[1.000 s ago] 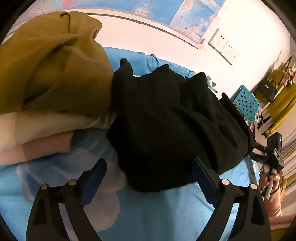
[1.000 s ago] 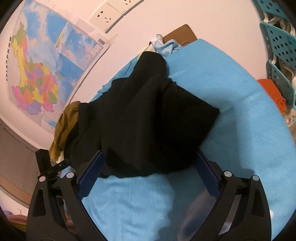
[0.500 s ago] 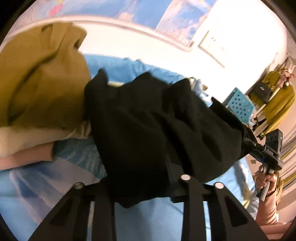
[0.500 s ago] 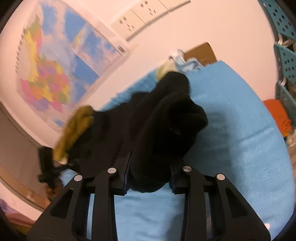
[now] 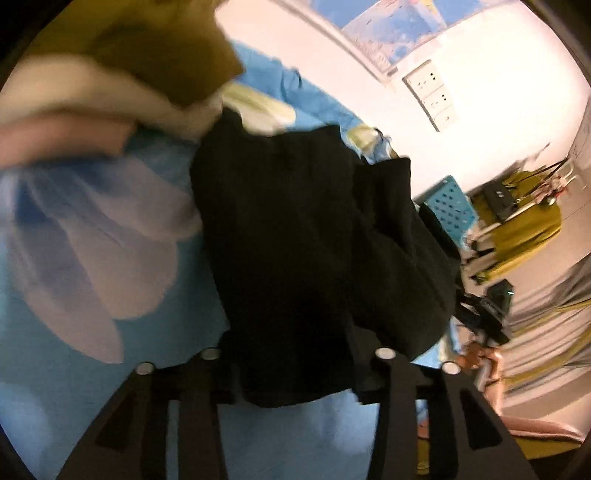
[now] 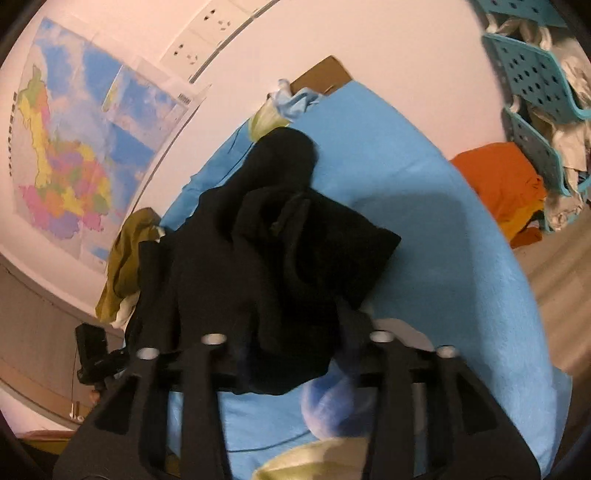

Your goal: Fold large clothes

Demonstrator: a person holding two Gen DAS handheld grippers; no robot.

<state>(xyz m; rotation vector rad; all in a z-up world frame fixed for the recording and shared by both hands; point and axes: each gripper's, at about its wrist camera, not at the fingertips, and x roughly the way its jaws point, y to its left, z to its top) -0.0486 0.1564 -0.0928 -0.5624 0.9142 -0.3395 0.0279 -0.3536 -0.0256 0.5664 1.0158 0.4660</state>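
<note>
On the blue sheet (image 5: 92, 406) of the bed, in the left wrist view, the black garment (image 5: 314, 240) lies bunched, its near edge pinched between the fingers of the left claw (image 5: 295, 380). To its upper left sits a pile of other clothes: an olive-brown garment (image 5: 159, 48) on top, a cream layer (image 5: 85, 92) under it and a pink one (image 5: 55, 140) lowest, all blurred. A pale flower print (image 5: 99, 251) marks the sheet beside the black cloth. Past the far right edge of the garment the right claw (image 5: 487, 314) shows as a dark shape held by a hand (image 5: 480, 362); the cloth hides its fingers here. A teal perforated basket (image 5: 450, 206) stands near the wall, with wall sockets (image 5: 432, 96) above it and a strip of a map (image 5: 388, 29); its print is too blurred to read

In the right wrist view the right claw (image 6: 291, 369) is pressed onto the near hem of the black garment (image 6: 280, 240), which heaps up toward the headboard end. The olive-brown garment (image 6: 125, 258) peeks out at its left, and the left claw (image 6: 96, 358) is a dark shape below that. A coloured map (image 6: 74, 155) hangs on the wall, its lettering too small to read, with sockets (image 6: 199, 37) to its right. A cardboard box (image 6: 321, 77) stands past the bed's far end, an orange cloth (image 6: 502, 188) lies to the right, and teal baskets (image 6: 532, 74) stack beside it
</note>
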